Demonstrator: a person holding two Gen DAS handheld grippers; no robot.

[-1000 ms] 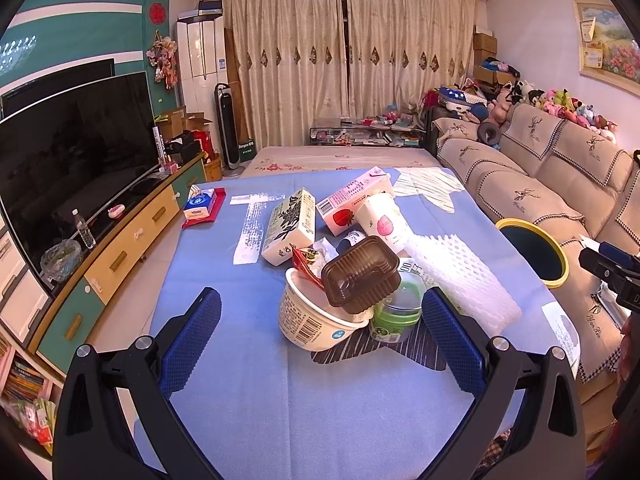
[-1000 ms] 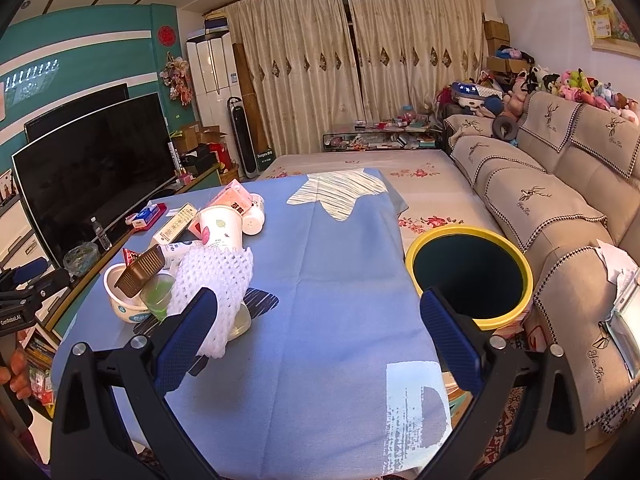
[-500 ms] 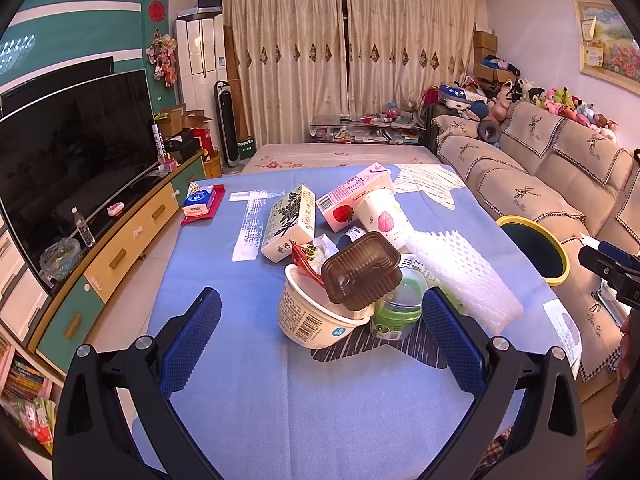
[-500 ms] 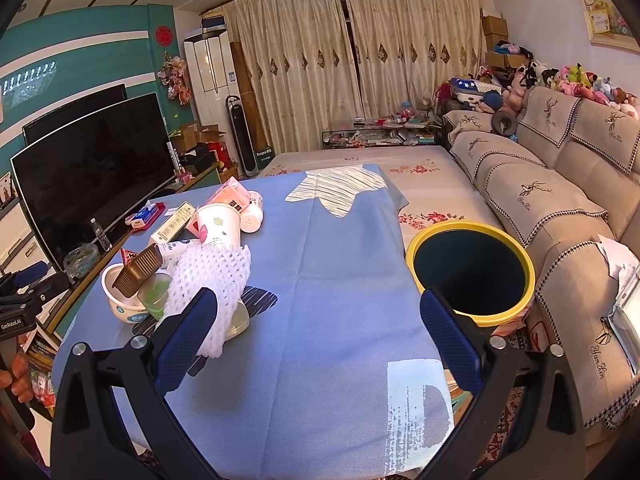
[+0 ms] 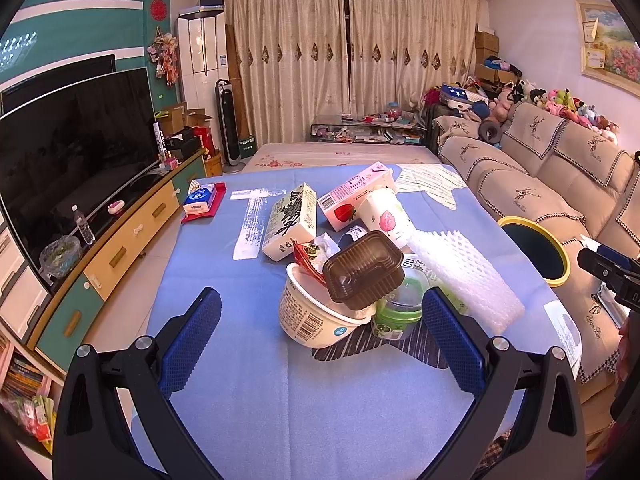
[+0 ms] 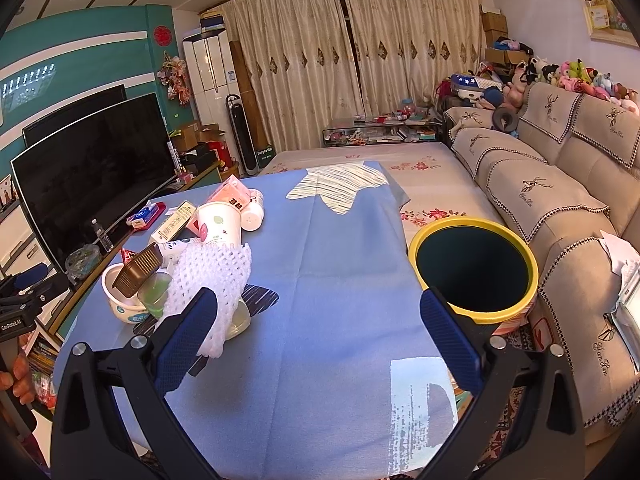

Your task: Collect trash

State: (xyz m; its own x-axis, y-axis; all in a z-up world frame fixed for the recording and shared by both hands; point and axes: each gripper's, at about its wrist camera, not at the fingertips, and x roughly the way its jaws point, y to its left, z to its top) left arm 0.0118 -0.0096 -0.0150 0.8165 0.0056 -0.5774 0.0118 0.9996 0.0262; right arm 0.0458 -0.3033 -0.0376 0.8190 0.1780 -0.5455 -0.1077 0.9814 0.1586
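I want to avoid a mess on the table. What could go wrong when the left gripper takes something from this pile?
1. The brown tray sits tilted on the white bowl; grabbing the bowl may tip it off.
2. The green cup touches the bowl and could be knocked over.
3. The yellow bin stands past the table edge, so a carried piece could drop short.

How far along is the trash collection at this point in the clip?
Nothing looks done: the yellow-rimmed bin shows only a dark interior, with no trash visible. Nothing is in hand; the left gripper and right gripper are both open and empty. All of it is left: white bowl, brown tray, green cup, foam net and cartons sit piled on the blue cloth.
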